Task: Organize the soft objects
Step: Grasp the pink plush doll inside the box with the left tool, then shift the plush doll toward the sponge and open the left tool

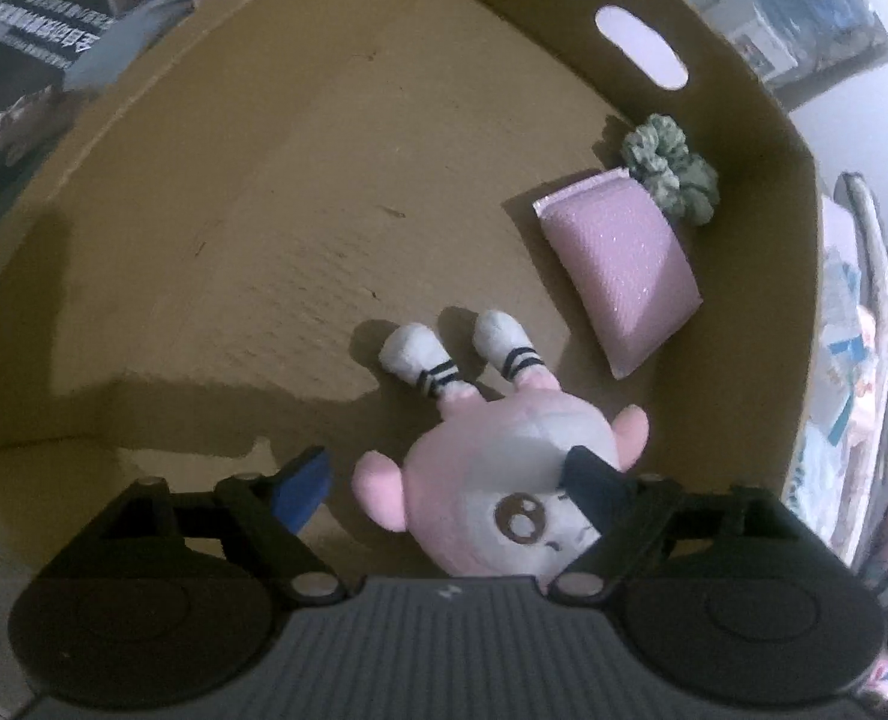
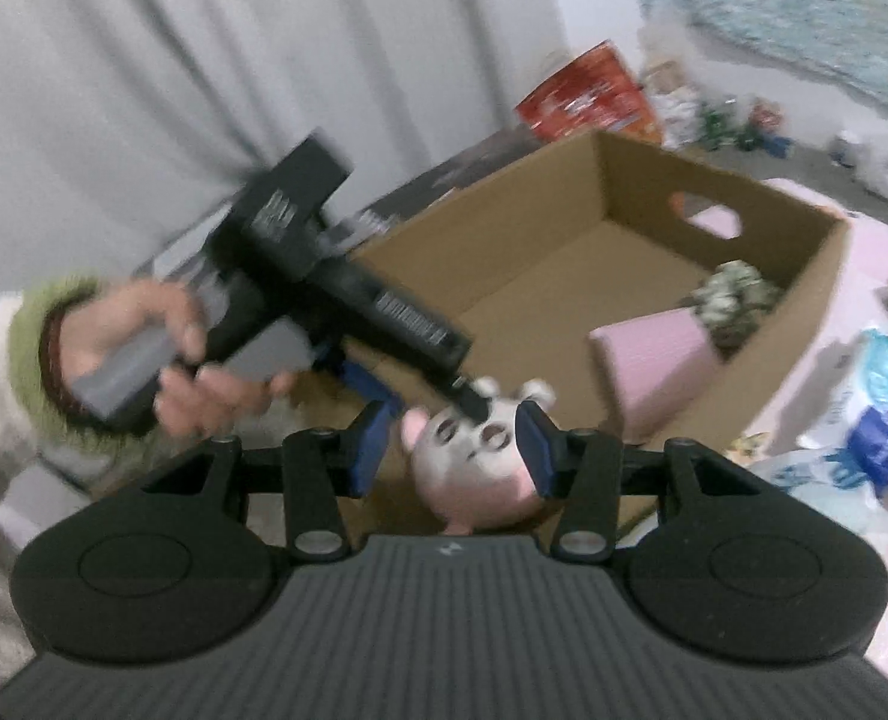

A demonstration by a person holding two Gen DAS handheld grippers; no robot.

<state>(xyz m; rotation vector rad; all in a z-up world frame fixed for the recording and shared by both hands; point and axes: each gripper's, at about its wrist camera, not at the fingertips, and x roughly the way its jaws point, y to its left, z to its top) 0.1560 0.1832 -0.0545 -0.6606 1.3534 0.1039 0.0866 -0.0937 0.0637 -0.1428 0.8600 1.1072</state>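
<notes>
A pink and white plush doll (image 1: 504,468) lies on its back on the floor of an open cardboard box (image 1: 744,120), feet pointing away. My left gripper (image 1: 447,483) hangs over it, open wide, with the doll's head between its fingers; the left pad stands clear of it. A pink padded pouch (image 1: 618,264) and a green scrunchie (image 1: 672,168) lie by the right wall. From the right wrist, a hand holds the left gripper (image 2: 426,396) above the doll (image 2: 474,468) in the box (image 2: 774,348). My right gripper (image 2: 453,456) is open in front of it, holding nothing.
White and blue tissue packs (image 2: 882,396) lie on the pink table top (image 2: 864,252) right of the box. A red bag (image 2: 588,96) stands behind it, before a white curtain. A printed poster (image 1: 54,30) lies outside the box's left wall. Most of the box floor is bare.
</notes>
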